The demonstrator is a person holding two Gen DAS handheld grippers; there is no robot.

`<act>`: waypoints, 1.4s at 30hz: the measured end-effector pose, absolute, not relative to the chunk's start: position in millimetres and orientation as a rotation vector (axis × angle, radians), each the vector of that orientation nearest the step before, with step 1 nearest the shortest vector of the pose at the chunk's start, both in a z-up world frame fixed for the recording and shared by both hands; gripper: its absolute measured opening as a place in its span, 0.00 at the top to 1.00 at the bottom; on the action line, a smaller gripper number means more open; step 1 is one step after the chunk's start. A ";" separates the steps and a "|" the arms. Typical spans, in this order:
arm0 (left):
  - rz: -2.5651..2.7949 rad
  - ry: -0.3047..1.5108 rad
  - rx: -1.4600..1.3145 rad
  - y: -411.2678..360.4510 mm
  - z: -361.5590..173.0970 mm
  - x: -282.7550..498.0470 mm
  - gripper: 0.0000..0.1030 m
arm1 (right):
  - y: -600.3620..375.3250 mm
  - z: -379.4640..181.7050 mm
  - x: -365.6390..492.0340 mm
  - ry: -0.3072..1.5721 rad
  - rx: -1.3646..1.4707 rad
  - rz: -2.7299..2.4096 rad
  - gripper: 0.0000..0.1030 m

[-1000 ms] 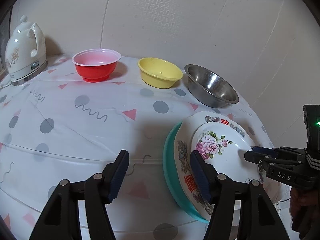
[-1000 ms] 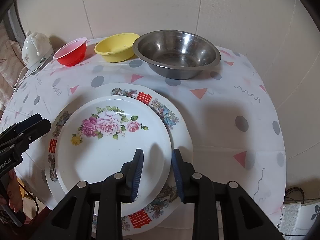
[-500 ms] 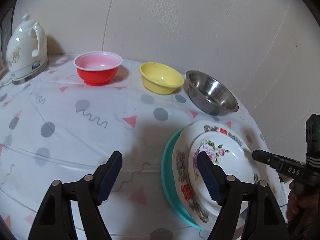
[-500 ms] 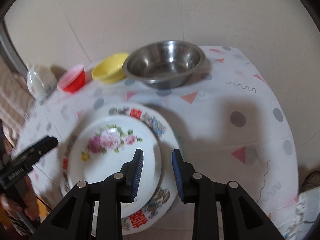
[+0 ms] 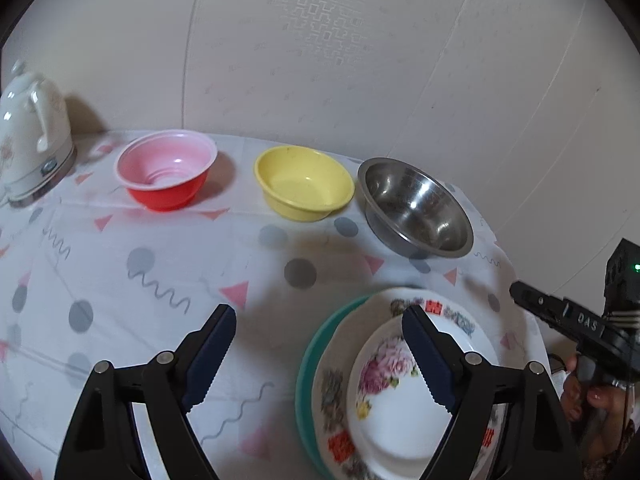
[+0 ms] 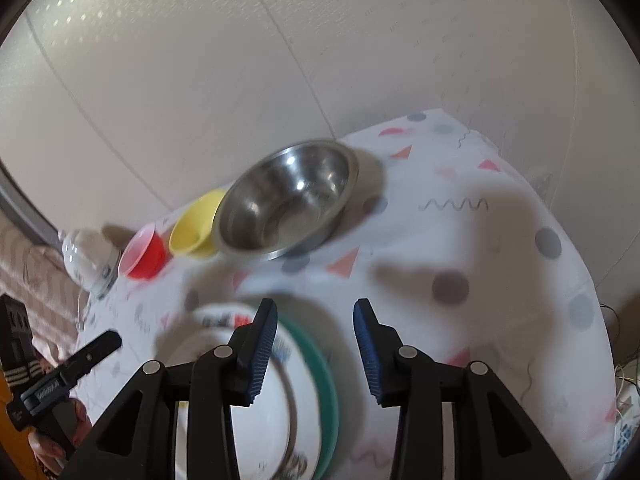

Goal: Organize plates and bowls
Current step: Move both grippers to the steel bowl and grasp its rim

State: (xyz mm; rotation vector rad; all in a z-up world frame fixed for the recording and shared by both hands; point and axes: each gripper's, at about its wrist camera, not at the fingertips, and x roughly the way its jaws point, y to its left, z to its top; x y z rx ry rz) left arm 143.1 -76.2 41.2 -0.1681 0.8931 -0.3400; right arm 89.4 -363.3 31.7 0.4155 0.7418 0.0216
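red bowl (image 5: 168, 178), yellow bowl (image 5: 304, 188) and steel bowl (image 5: 416, 216) all empty, three plates stacked (image 5: 400, 384), left gripper (image 5: 320, 360) and right gripper (image 6: 316, 354) both just been opening with nothing between, kettle (image 5: 32, 148) sharp only in left view

Left gripper (image 5: 320, 354): both black arms rise from the bottom edge of the left wrist view, blue-padded fingers (image 5: 208, 354) spread wide, nothing between them. Jaws have just been opening.

Right gripper (image 6: 316, 354): arms enter from the bottom centre of the right wrist view, jaws parted a moderate way, nothing gripped; they have just been opening. In the left wrist view it juts in from the right edge, with a hand (image 5: 588, 394) at lower right wrapped around its handle.
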 end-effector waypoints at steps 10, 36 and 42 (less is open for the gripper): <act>-0.298 0.879 -0.037 -108.9 44.3 171.7 0.17 | -389.6 31.3 151.2 0.745 0.482 -0.027 0.61; -0.289 0.885 0.021 -126.2 32.2 195.3 0.17 | -392.3 -4.8 210.3 0.840 0.542 -0.024 0.61; -0.286 0.896 -0.002 -129.5 31.0 203.8 0.17 | -395.3 -6.7 201.9 0.821 0.559 0.006 0.61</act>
